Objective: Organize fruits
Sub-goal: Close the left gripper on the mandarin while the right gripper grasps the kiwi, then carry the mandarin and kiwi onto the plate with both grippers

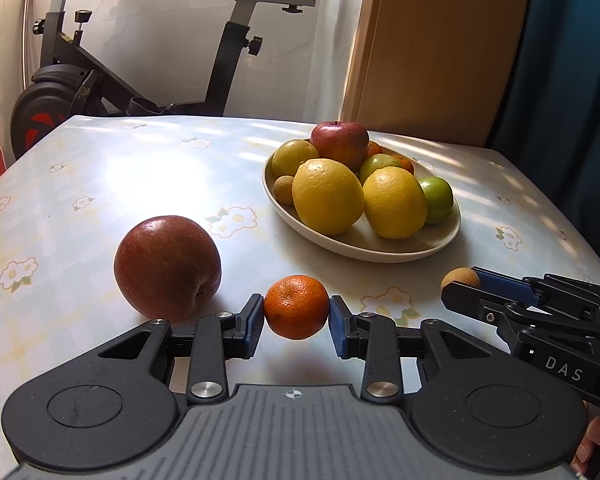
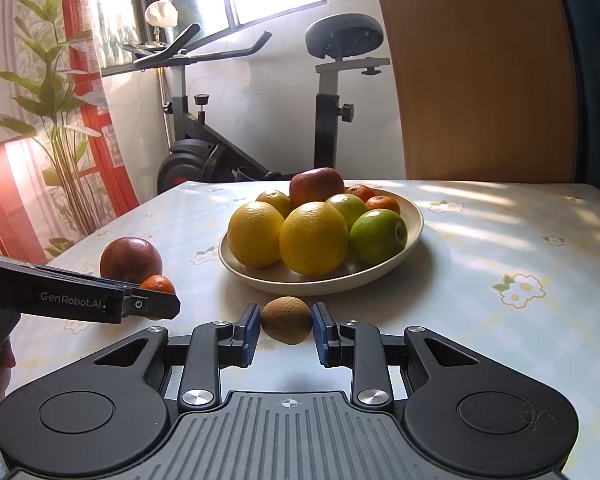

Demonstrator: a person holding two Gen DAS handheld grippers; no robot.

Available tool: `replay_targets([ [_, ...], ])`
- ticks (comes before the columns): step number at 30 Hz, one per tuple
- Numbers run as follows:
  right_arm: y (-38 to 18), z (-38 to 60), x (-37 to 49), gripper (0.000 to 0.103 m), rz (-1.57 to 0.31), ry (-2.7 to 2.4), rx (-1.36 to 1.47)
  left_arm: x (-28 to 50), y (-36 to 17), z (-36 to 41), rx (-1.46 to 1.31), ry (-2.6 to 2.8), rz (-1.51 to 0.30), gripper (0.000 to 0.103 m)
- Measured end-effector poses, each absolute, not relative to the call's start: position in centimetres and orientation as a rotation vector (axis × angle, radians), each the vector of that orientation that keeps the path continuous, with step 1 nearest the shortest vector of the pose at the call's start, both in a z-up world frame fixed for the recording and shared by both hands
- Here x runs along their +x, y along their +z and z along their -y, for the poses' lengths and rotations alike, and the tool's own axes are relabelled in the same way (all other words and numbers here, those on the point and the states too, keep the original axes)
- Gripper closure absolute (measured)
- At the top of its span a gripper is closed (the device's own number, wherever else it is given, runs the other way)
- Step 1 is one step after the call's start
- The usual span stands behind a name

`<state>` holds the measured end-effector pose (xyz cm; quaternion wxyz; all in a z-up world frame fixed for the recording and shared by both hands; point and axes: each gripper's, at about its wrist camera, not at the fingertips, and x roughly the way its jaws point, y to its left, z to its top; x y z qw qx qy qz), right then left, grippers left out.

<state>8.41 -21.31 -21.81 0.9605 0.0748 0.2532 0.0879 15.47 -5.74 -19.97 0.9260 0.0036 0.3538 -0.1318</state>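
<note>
Both grippers sit low over the flowered tablecloth, each closed in around a small fruit. The left gripper has its blue pads pressed against the two sides of a small orange mandarin, so it is clenched on that fruit; a soft shadow lies on the cloth under the mandarin, but I cannot tell whether it is lifted clear or resting. Just to the left of it, a large dark red apple stands on the cloth, close to the left finger without clearly touching it. The right gripper brackets a small brown, rough-skinned fruit, with both blue pads up against its sides, grasping it; from the left wrist view the same brown fruit peeks out at the tip of that gripper, off to the right of the mandarin. Beyond both tools stands a shallow cream bowl piled with fruit: two big yellow citrus at the front, a third yellow one behind, a red apple on top at the back, green fruits on the right side, a couple of small mandarins at the rear and another little brown fruit tucked at the left rim. The bowl is apart from both held fruits, the brown one lying nearest its front edge. Behind the table an exercise bike stands by the wall, with a leafy plant near the window.
</note>
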Motion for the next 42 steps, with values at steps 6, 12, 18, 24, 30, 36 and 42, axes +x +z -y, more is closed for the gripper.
replay_targets([
  [6,-21.7,21.4,8.4,0.077,-0.508,0.166,0.155,15.5,-18.5,5.8,0.034,-0.261,-0.697,0.066],
  [12,-21.7,21.4,8.6,0.077,-0.52,0.144,0.163,15.7,-16.6,6.4,0.051,-0.308,-0.677,0.066],
  [18,-21.1,21.2,8.5,0.077,-0.537,0.13,0.143,16.2,-14.2,6.6,0.022,-0.364,-0.657,0.066],
  [24,-17.7,21.7,8.4,0.077,-0.471,0.134,0.13,17.2,-12.3,6.5,-0.023,-0.388,-0.639,0.066],
  [30,-13.8,22.8,10.2,0.077,-0.403,0.128,0.111,18.6,-10.5,6.0,-0.052,-0.387,-0.611,0.066],
  [36,-10.7,24.4,12.3,0.077,-0.361,0.122,0.121,21.2,-9.2,5.3,-0.145,-0.366,-0.632,0.066],
  [42,-10.2,26.4,15.5,0.077,-0.388,0.103,0.113,23.4,-8.5,6.8,-0.09,-0.38,-0.62,0.066],
])
